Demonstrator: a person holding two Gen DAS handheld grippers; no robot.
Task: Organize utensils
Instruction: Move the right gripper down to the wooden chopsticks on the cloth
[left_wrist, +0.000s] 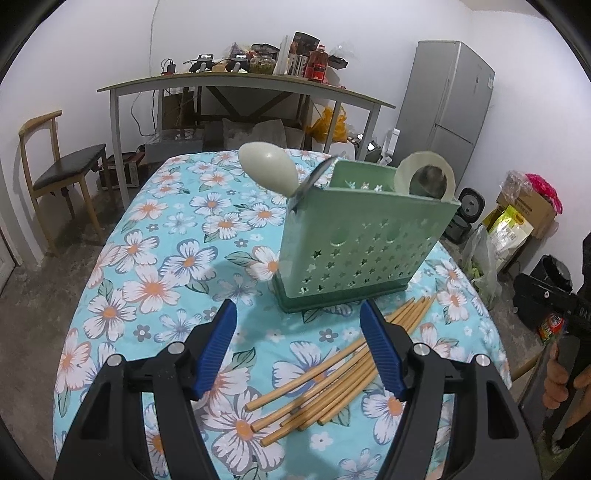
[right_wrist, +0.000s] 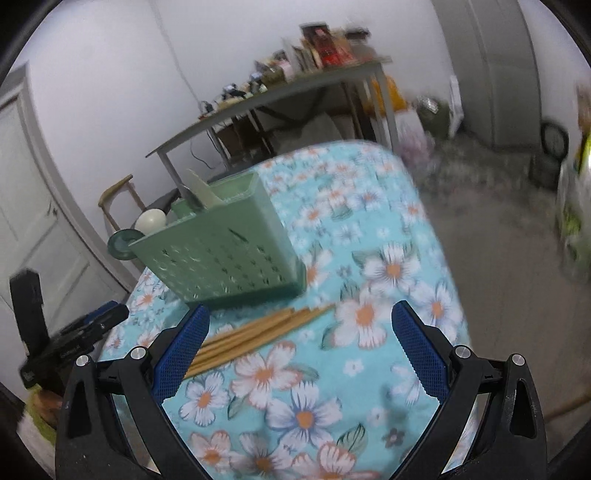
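Note:
A green utensil holder (left_wrist: 354, 243) with star-shaped holes stands on the flowered tablecloth (left_wrist: 166, 266); pale spoons (left_wrist: 267, 168) and a ladle (left_wrist: 424, 177) stick out of it. In front of it lies a bundle of wooden chopsticks (left_wrist: 332, 376). My left gripper (left_wrist: 297, 317) hovers open above the cloth, its right finger (left_wrist: 382, 350) over the chopsticks, nothing between the pads. In the blurred right wrist view the holder (right_wrist: 221, 247) sits ahead to the left, and the chopsticks (right_wrist: 255, 332) run under the left finger (right_wrist: 181, 354) of my open, empty right gripper (right_wrist: 301, 317).
A grey side table (left_wrist: 236, 83) crowded with bottles and boxes stands behind, a wooden chair (left_wrist: 59, 166) at left, a fridge (left_wrist: 447, 103) at right. Bags and boxes (left_wrist: 517, 218) sit on the floor. The other gripper and a hand (left_wrist: 561, 373) show at the far right.

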